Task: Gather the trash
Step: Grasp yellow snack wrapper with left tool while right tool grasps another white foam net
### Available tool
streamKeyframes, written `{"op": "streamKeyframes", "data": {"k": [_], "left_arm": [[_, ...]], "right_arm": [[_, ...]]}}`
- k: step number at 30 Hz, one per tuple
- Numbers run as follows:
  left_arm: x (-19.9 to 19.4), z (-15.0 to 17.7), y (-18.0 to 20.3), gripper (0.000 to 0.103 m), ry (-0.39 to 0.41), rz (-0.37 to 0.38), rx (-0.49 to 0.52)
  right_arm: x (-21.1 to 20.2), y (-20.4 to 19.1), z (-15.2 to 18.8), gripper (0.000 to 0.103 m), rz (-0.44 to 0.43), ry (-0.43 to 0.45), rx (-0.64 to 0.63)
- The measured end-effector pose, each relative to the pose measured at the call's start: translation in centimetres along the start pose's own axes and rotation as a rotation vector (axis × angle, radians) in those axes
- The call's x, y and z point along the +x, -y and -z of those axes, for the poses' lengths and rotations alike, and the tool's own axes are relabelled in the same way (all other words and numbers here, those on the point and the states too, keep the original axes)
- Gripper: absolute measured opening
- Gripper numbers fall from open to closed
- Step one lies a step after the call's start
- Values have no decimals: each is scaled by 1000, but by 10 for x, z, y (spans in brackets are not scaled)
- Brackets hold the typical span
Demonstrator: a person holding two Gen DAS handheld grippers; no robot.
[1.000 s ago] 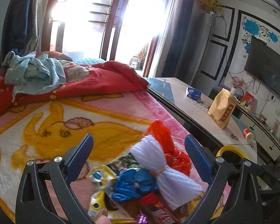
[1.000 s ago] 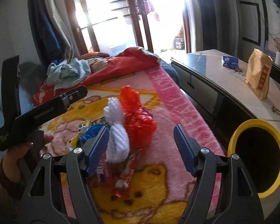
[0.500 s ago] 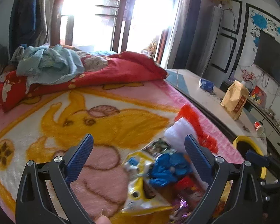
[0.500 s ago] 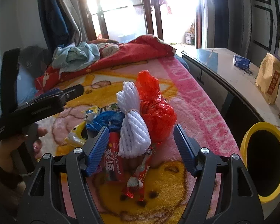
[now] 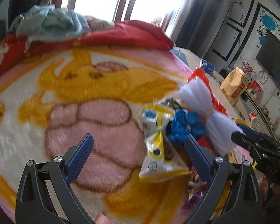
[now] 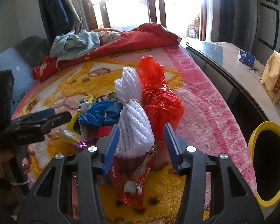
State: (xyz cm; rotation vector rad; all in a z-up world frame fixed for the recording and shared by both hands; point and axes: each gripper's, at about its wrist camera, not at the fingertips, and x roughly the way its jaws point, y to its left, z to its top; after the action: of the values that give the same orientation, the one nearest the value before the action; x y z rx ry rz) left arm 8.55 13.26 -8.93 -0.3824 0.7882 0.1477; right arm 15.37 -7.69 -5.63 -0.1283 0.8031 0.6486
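A pile of trash lies on the pink and yellow blanket [image 6: 205,102]: a white foam net [image 6: 133,123], a red plastic bag [image 6: 158,97], a blue bag [image 6: 102,113], a yellow snack wrapper [image 5: 158,149] and red wrappers [image 6: 138,183]. My right gripper [image 6: 141,145] is open, its jaws on either side of the foam net's lower end. My left gripper [image 5: 138,158] is open and empty, left of the pile, with the yellow wrapper between its fingers. The left gripper also shows in the right wrist view [image 6: 46,117].
A yellow-rimmed black bin [image 6: 270,169] stands right of the bed. A table [image 6: 239,74] beyond it holds a brown paper bag [image 6: 275,80] and a blue packet [image 6: 246,57]. A red quilt [image 6: 121,46] and clothes [image 6: 74,43] lie at the bed's far end.
My right gripper moved forward onto the pile and its jaws narrowed around the white foam net. My left gripper swung left and drew back from the pile.
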Motion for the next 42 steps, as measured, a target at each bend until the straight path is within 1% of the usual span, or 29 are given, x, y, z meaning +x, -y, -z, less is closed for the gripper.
{"op": "streamKeyframes", "data": {"k": [1,2,4,6,7,9,11,12,13,14,15,17,20,24,29,35,42], "left_arm": [[1,2,-1,93,-8,6,-5],[2,4,-2,90,-17,15,-9],[5,9,-2,83,-37,31,-9],[9,13,-1,79,-58,53,-17],[11,15,0,74,-69,66,-27],[14,17,1,69,-76,70,-29],[15,18,4,58,-74,70,-16],[15,18,6,54,-76,73,-13],[16,19,6,49,-77,75,-12],[17,19,7,41,-80,79,-8],[18,19,9,36,-82,80,-4],[17,19,8,30,-80,77,0],[12,16,7,25,-62,86,-9],[-6,6,11,23,14,80,17],[-27,-7,14,17,87,80,30],[-47,-17,25,15,151,98,48],[-60,-27,51,13,198,139,104]], "right_arm": [[1,0,1,35,-1,-2,-1],[2,-1,1,34,-1,-5,-2],[3,0,2,25,-2,-8,-3],[4,0,3,19,-3,-9,-3],[3,1,3,17,-3,-9,-3],[3,2,3,15,-4,-9,-2],[3,3,3,13,-7,-9,-1],[3,3,3,13,-7,-8,-3],[3,2,3,12,-7,-8,-5],[2,2,3,12,-8,-5,-7],[2,2,2,12,-10,-5,-7],[2,2,2,12,-11,-3,-9],[0,2,2,10,-19,2,-5],[-6,2,-1,10,-29,23,-1],[-19,5,-7,10,-42,59,3],[-32,13,-13,10,-44,92,16],[-47,24,-18,10,-33,132,38]]}}
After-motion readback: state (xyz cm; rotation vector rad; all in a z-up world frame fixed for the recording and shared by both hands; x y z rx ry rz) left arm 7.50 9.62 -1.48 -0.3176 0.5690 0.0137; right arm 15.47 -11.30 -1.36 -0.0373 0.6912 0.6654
